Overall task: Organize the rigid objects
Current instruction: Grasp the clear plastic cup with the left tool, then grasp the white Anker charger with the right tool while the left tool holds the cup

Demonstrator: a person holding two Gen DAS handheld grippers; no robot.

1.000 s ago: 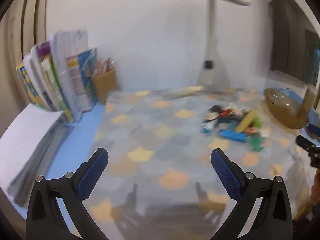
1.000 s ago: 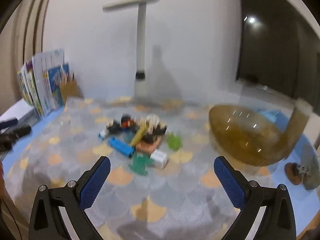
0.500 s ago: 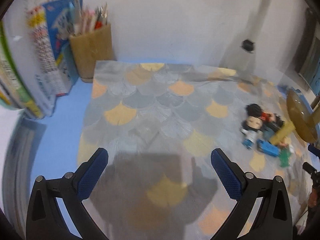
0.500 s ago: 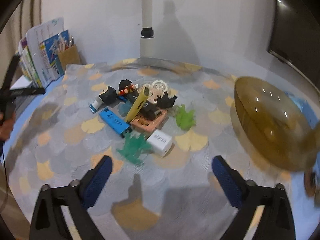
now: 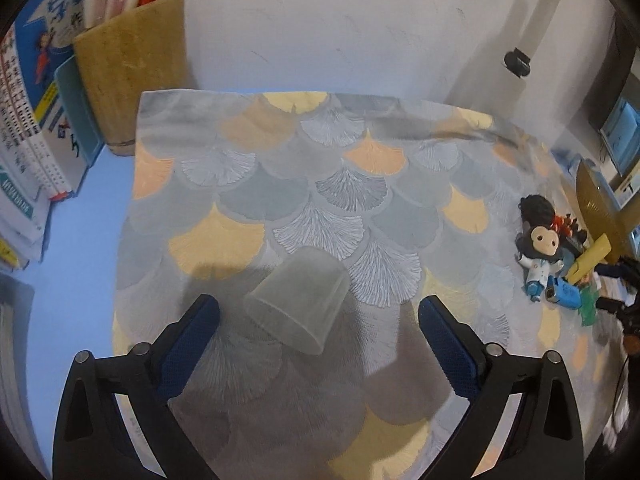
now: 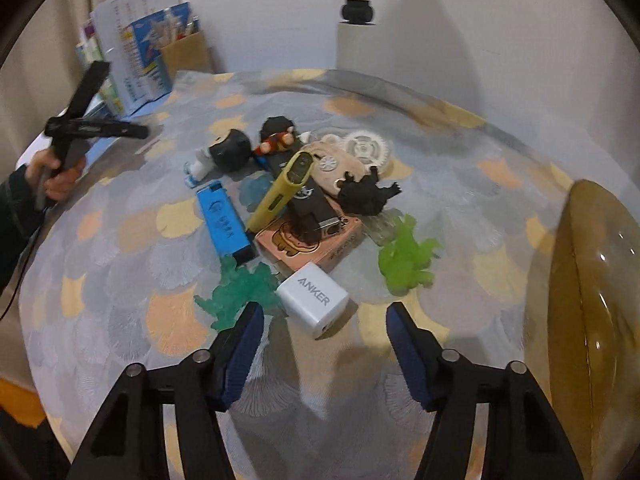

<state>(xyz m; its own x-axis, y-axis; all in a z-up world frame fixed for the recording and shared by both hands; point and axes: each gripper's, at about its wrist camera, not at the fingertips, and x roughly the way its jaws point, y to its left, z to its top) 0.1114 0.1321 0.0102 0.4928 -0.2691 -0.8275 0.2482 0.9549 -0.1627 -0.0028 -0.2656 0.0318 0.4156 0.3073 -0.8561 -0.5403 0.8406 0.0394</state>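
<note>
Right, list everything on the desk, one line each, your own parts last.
Clear cup: one, frosted, on its side between the left fingers.
White charger: one, just ahead of the right gripper.
Dark green figure: one, left of the charger.
Light green figure: one, right of the pile.
Blue stick: one, pile's left edge.
Yellow pen-shaped device: one, leaning across the pile.
Pink box: one, under the black device.
Doll: one, black hair, lying down.
Amber bowl: one, far right.
Pen holder: one, tan, back left.
Books: several, left edge.
Mat: one, grey and orange.
Left gripper: open.
Right gripper: open.
</note>
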